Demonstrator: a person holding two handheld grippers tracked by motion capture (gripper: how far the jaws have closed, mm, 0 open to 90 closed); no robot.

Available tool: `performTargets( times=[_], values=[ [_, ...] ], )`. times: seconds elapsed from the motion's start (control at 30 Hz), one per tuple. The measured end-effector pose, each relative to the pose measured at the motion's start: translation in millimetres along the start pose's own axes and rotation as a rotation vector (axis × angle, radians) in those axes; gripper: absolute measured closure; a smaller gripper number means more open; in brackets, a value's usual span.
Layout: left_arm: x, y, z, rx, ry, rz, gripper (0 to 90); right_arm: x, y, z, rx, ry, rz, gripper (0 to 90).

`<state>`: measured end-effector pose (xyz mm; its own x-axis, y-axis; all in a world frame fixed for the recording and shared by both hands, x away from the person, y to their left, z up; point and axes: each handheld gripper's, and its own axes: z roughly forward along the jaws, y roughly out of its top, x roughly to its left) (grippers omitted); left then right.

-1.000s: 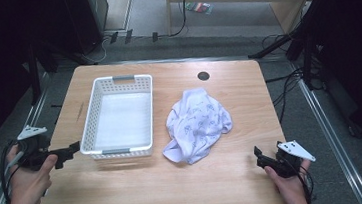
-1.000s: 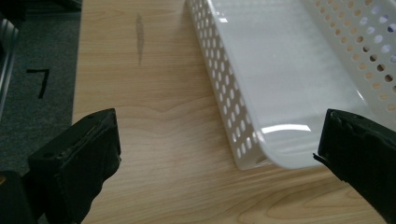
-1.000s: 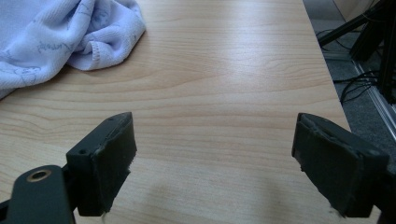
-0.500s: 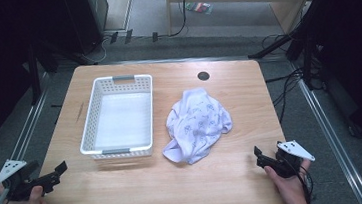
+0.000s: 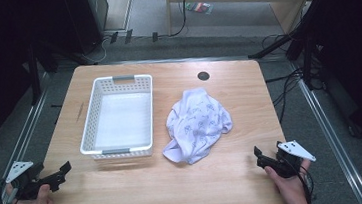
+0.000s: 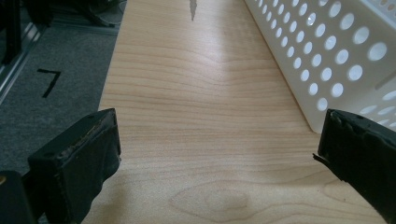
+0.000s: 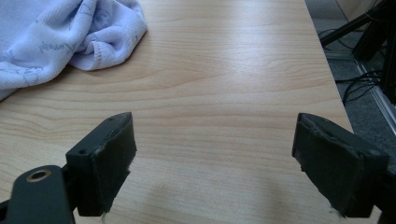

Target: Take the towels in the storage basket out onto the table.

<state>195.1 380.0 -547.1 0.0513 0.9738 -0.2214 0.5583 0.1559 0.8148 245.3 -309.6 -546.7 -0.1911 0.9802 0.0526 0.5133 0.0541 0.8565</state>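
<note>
High view: my left claw (image 5: 61,173) at near left table (image 5: 186,179) corner, jaws apart, holding nothing. My right claw (image 5: 260,157) at near right corner, jaws apart too. White basket (image 5: 95,121) on left half, pale cloth (image 5: 197,123) crumpled just beside it, mid-table, well apart from both claws.

Left gripper view: jaws wide over bare wood, basket wall (image 6: 327,51) ahead at right.

Right gripper view: jaws wide, nothing between; cloth (image 7: 60,35) ahead, upper left.

White perforated basket (image 5: 117,115), pale lilac printed cloth (image 5: 197,123), light woodgrain table (image 5: 236,172).
</note>
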Motion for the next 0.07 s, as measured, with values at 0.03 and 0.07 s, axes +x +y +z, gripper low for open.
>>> performTargets(
  times=[0.03, 0.07],
  values=[
    [0.0, -0.1, 0.0, -0.001, -0.001, 0.0, 0.0, 0.0, 0.0, 0.1, -0.002, 0.001, -0.003, 13.5],
    [0.2, -0.2, -0.2, -0.001, 0.001, 0.001, 0.0, 0.0, 0.0, 0.2, -0.002, 0.001, -0.006, 13.5]
  ],
)
